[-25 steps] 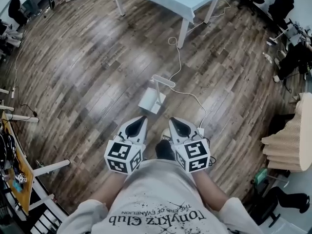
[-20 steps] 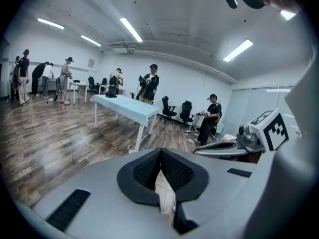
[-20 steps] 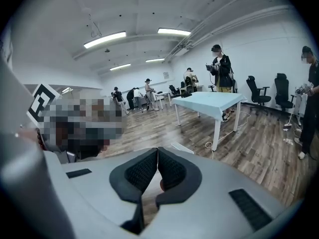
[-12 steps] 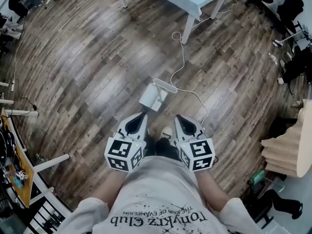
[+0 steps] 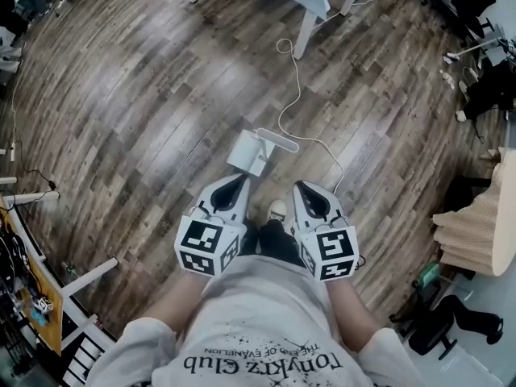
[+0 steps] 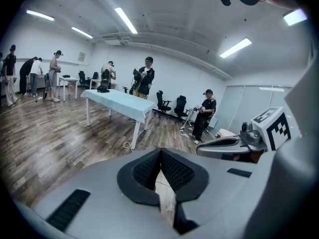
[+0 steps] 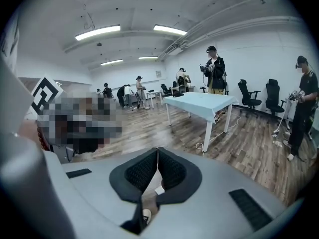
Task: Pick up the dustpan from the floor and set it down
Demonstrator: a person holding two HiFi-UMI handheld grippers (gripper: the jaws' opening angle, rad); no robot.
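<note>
Both claws have been brought nearer the dustpan [image 5: 248, 152] on the floor [image 5: 145, 119].
The left claw [image 5: 235, 185] and right claw [image 5: 306, 190] are shut, empty; the dustpan lies just ahead of the nearer left one.

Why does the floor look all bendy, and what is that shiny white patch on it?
Head view: the wide lens curves the floor planks, and the pale patch is probably glare from the lamps overhead. Left gripper view: the ceiling lights glow bright and the corners go black. Right gripper view: the same dark round edge.
</note>
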